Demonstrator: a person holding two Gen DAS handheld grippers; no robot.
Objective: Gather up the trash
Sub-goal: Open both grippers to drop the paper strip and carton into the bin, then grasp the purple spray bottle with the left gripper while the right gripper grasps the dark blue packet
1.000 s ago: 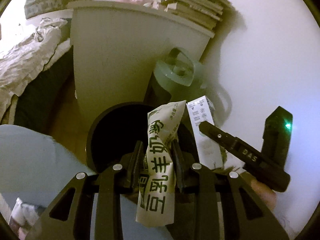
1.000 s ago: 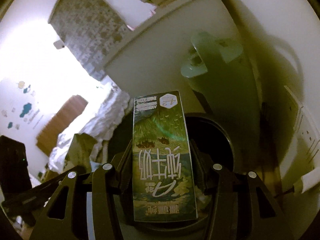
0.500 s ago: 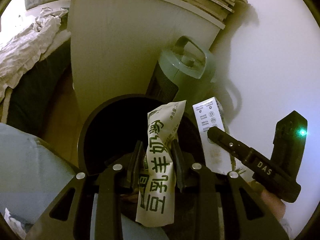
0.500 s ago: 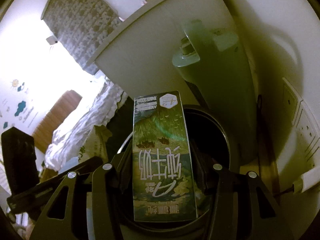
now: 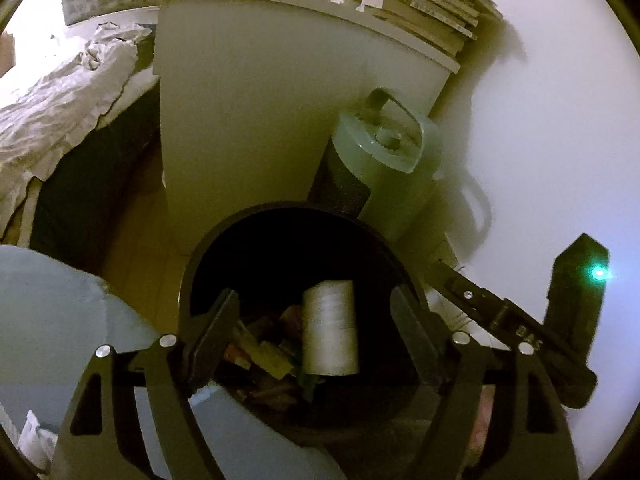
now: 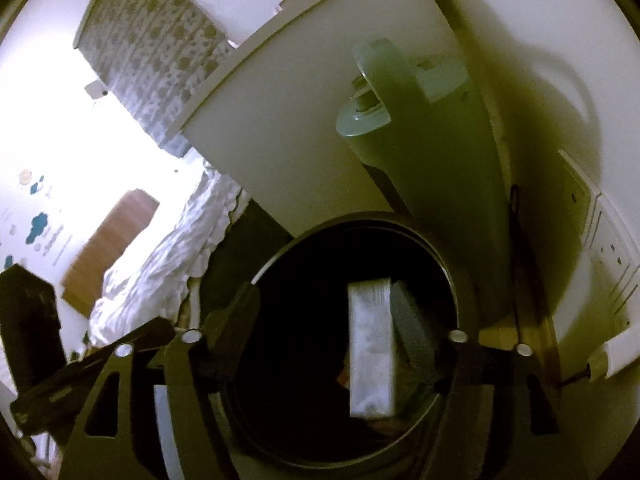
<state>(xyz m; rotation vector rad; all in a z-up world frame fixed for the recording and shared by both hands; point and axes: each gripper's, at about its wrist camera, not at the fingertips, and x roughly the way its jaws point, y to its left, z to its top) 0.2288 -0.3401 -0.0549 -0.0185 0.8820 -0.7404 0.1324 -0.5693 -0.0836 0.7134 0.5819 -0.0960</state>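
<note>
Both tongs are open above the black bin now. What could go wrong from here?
1. The left tongs and right tongs hang close together over the black bin; they might knock together when pulled away.
2. The tall grey appliance stands right beside the bin rim; a wide swing may hit it.
3. The carton looks blurred, so whether it has settled is unclear.

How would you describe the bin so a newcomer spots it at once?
Start at the tall white cabinet against the wall; a grey-green tower with a top handle stands beside it. The bin sits on the floor just in front of both: round, black, open-topped, with trash inside, the only dark container there.
</note>
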